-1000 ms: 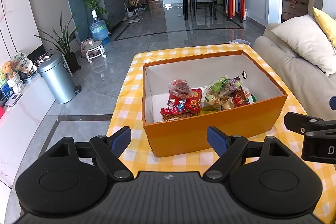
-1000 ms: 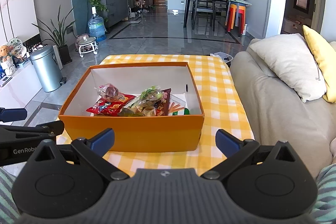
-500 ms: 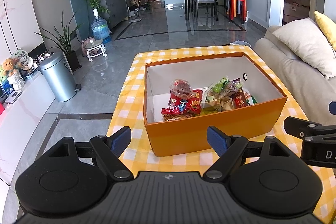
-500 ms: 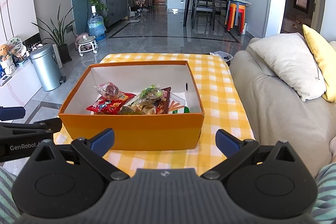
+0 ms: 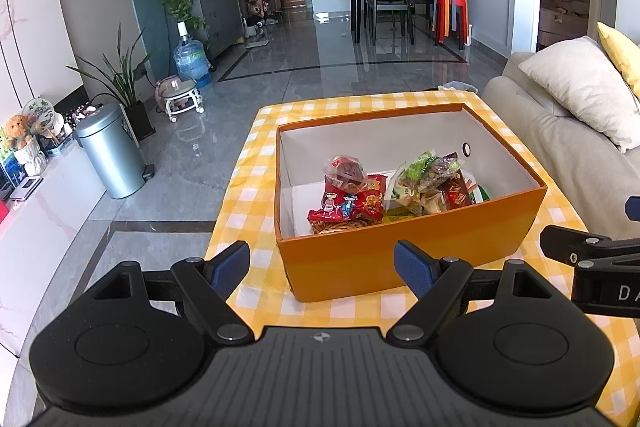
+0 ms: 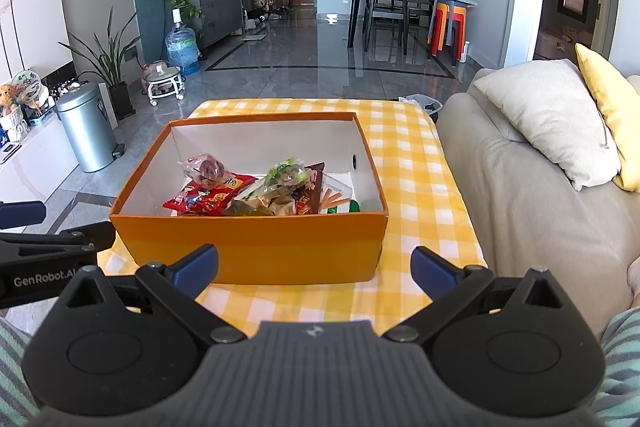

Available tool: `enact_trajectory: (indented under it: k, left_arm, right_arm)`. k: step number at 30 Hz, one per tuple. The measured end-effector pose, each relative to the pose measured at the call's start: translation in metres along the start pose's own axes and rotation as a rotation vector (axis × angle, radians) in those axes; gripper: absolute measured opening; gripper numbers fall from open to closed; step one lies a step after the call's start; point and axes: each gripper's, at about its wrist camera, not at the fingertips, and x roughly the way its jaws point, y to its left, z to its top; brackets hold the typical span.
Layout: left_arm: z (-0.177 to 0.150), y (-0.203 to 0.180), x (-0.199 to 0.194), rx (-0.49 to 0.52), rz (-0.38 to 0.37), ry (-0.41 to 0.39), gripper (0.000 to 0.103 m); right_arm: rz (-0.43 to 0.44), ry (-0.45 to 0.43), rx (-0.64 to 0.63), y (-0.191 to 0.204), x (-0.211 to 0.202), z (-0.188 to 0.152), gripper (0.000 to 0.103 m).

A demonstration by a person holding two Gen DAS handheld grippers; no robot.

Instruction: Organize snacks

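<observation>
An orange box [image 5: 408, 259] [image 6: 256, 247] with white inner walls stands on a yellow checked tablecloth [image 5: 248, 195] [image 6: 412, 179]. Inside lie several snack packets: a red bag [image 5: 348, 205] [image 6: 208, 197], a clear wrapped bun [image 5: 346, 169] [image 6: 206, 169] and a green-topped packet [image 5: 420, 171] [image 6: 286, 173]. My left gripper [image 5: 322, 267] hovers open just short of the box's near wall, nothing between its blue pads. My right gripper [image 6: 314, 267] is also open and empty, in front of the same wall. Each gripper shows at the edge of the other's view.
A beige sofa [image 6: 520, 195] with a cream cushion [image 6: 548, 119] and a yellow one runs along the table's right side. To the left on the floor are a metal bin [image 5: 110, 155], plants and a water bottle. Dining table and chairs [image 6: 392, 7] stand far back.
Both grippers have drawn back and risen very slightly from the box; jaws stay open. The snacks in the box have not moved.
</observation>
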Motion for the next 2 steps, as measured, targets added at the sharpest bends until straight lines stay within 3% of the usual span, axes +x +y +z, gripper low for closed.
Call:
enact_trajectory:
  k: [2]
  left_arm:
    - [-0.0003, 0.0007, 0.0001, 0.000, 0.001, 0.000, 0.096]
  right_arm:
    - [-0.001, 0.002, 0.000, 0.0001, 0.0003, -0.0003, 0.099]
